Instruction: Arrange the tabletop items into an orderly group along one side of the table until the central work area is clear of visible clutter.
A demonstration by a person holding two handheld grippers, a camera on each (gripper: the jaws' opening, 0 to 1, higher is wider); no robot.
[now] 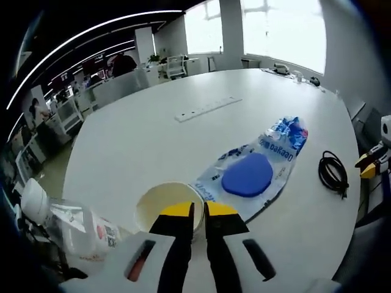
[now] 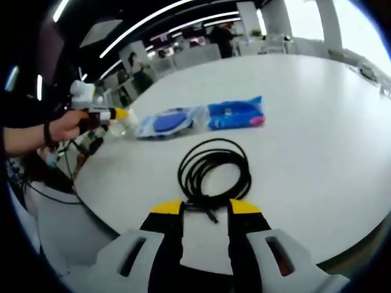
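Observation:
A white paper cup (image 1: 160, 201) stands at the near edge of the white table (image 1: 153, 140). My left gripper (image 1: 199, 210) is shut on its right rim. Just beyond lies a clear plastic bag (image 1: 275, 149) with blue print and a blue disc (image 1: 247, 174) inside. A black coiled cable (image 1: 333, 172) rests to the right of it. In the right gripper view that cable (image 2: 214, 168) lies directly ahead of my right gripper (image 2: 205, 207), which is open with the cable's end between its tips. Farther off the bag (image 2: 235, 114) and the left gripper (image 2: 115, 114), held by a hand (image 2: 61, 129), are visible.
A white power strip (image 1: 208, 108) lies mid-table beyond the bag. A clear plastic bottle (image 1: 79, 227) with a white cap sits at the left of the cup by the table edge. Office desks and chairs stand past the far side. The right gripper (image 1: 374, 162) shows at the right edge.

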